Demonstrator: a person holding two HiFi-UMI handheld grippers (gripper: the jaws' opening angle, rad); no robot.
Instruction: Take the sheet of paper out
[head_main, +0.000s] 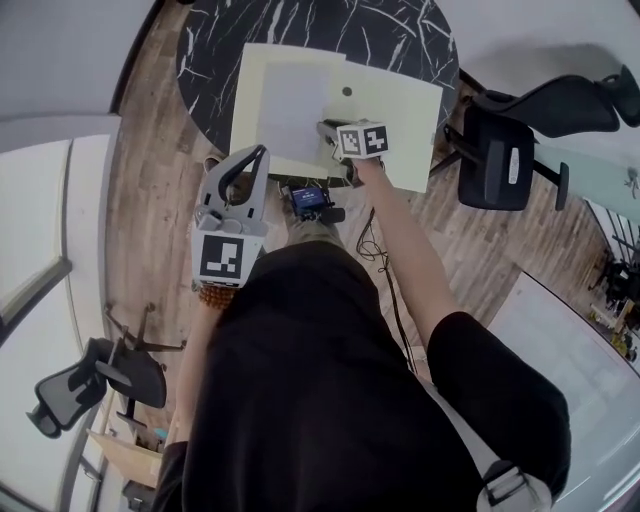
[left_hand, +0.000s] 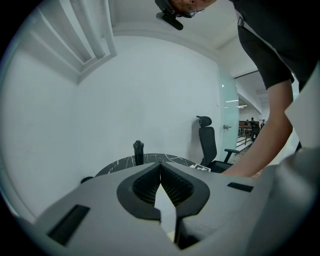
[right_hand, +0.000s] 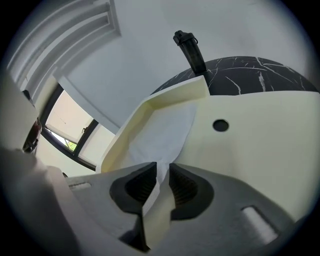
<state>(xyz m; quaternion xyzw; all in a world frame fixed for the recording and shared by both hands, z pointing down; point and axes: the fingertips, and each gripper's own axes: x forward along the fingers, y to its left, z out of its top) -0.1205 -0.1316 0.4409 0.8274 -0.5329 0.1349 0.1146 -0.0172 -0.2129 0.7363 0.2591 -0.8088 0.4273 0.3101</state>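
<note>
At your 12 o'clock the folder (head_main: 400, 110) lies on the table (head_main: 400, 30), with the sheet (head_main: 290, 110) in its left half. One chair (head_main: 500, 160) stands at 2 o'clock, a second chair (head_main: 100, 380) at 8.

We see a white sheet of paper (head_main: 292, 105) lying in an open pale-yellow folder (head_main: 400, 110) on the table (head_main: 400, 35), its near edge curling up between the jaws of the right gripper (right_hand: 161, 170).

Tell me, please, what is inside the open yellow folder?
A white sheet of paper, its near edge clamped by the right gripper. Whatever lies beneath the sheet is covered.
</note>
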